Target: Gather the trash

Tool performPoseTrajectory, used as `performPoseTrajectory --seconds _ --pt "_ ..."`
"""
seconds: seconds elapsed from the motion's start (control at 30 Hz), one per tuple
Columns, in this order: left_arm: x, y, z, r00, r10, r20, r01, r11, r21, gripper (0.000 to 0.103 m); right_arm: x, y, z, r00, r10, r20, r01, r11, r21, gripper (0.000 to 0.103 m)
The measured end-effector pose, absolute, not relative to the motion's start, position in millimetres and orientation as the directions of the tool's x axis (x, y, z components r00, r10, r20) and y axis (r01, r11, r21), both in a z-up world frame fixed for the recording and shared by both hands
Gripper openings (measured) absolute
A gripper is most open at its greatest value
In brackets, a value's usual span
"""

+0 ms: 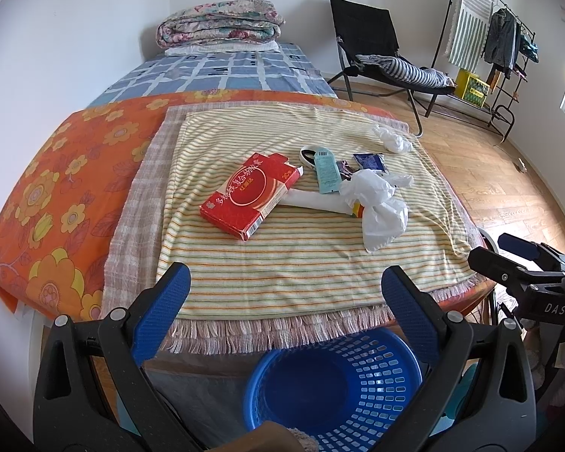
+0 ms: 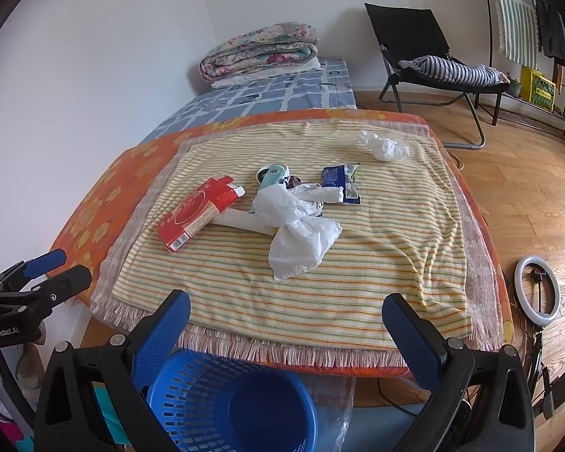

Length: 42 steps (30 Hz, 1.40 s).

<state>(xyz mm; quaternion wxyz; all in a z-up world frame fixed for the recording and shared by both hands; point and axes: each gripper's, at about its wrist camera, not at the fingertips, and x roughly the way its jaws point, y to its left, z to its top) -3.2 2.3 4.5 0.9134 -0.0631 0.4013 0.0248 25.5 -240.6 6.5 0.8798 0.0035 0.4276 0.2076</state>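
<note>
Trash lies on a striped cloth (image 1: 282,263) on the bed: a red carton (image 1: 250,194) (image 2: 197,218), a white plastic bag (image 1: 376,203) (image 2: 297,233), a teal packet (image 1: 326,171), a blue wrapper (image 1: 369,160) (image 2: 341,180), a roll of tape (image 1: 309,152) and crumpled tissue (image 1: 391,139) (image 2: 384,147). An empty blue basket (image 1: 331,388) (image 2: 229,403) stands on the floor below the bed's near edge. My left gripper (image 1: 284,293) and right gripper (image 2: 284,324) are both open and empty, held above the basket, short of the trash.
A folded quilt (image 1: 222,24) lies at the bed's far end. A black folding chair (image 1: 380,49) with striped clothing and a clothes rack (image 1: 501,37) stand on the wood floor at right. A ring light (image 2: 536,290) lies by the bed's right corner.
</note>
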Motion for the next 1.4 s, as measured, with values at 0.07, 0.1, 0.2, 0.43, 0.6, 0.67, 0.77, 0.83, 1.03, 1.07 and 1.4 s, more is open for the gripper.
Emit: performPoseTrajectory --seconds 0.07,0.1,0.2,0.43,0.6,0.67,0.77,0.83,1.03,1.07,1.4 --pt "-3 2 4 0.676 -0.007 -0.737 -0.094 0.991 -0.095 0.103 26 -242 5 0.546 0.369 -0.752 -0.359 0.914 0.187 0.103" --pt "-3 3 4 0.676 -0.006 -0.737 -0.094 0.991 -0.094 0.103 26 -242 4 0.545 0.37 -0.752 -0.358 0.914 0.19 0.103" --pt "-3 3 4 0.675 -0.006 -0.738 -0.095 0.991 -0.095 0.103 28 -243 4 0.544 0.371 -0.753 -0.355 0.914 0.194 0.103" --pt "-4 3 4 0.674 -0.008 -0.739 -0.094 0.991 -0.097 0.103 29 -243 3 0.539 0.372 -0.756 -0.354 0.914 0.198 0.103" --pt "-4 2 2 0.673 -0.005 -0.74 -0.099 0.99 -0.096 0.103 31 -241 3 0.533 0.377 -0.757 -0.351 0.913 0.208 0.103" --pt "-4 2 1 0.669 -0.003 -0.743 -0.104 0.99 -0.098 0.103 34 -239 4 0.53 0.377 -0.76 -0.347 0.914 0.211 0.103" --pt "-2 5 -1 0.665 0.0 -0.747 -0.118 0.988 -0.104 0.103 39 -237 4 0.524 0.386 -0.759 -0.339 0.912 0.229 0.103" --pt "1 8 -2 0.662 0.001 -0.75 -0.124 0.986 -0.108 0.103 43 -236 5 0.519 0.397 -0.757 -0.333 0.91 0.249 0.103" --pt "17 21 -6 0.646 -0.013 -0.763 -0.12 0.986 -0.119 0.103 59 -227 8 0.523 0.422 -0.74 -0.337 0.9 0.275 0.103" --pt "20 22 -7 0.645 -0.011 -0.764 -0.12 0.986 -0.115 0.103 62 -226 9 0.527 0.429 -0.734 -0.339 0.898 0.281 0.103" --pt "65 44 -22 0.589 -0.083 -0.804 -0.094 0.981 -0.17 0.103 108 -211 19 0.535 0.452 -0.714 -0.375 0.884 0.278 0.103"
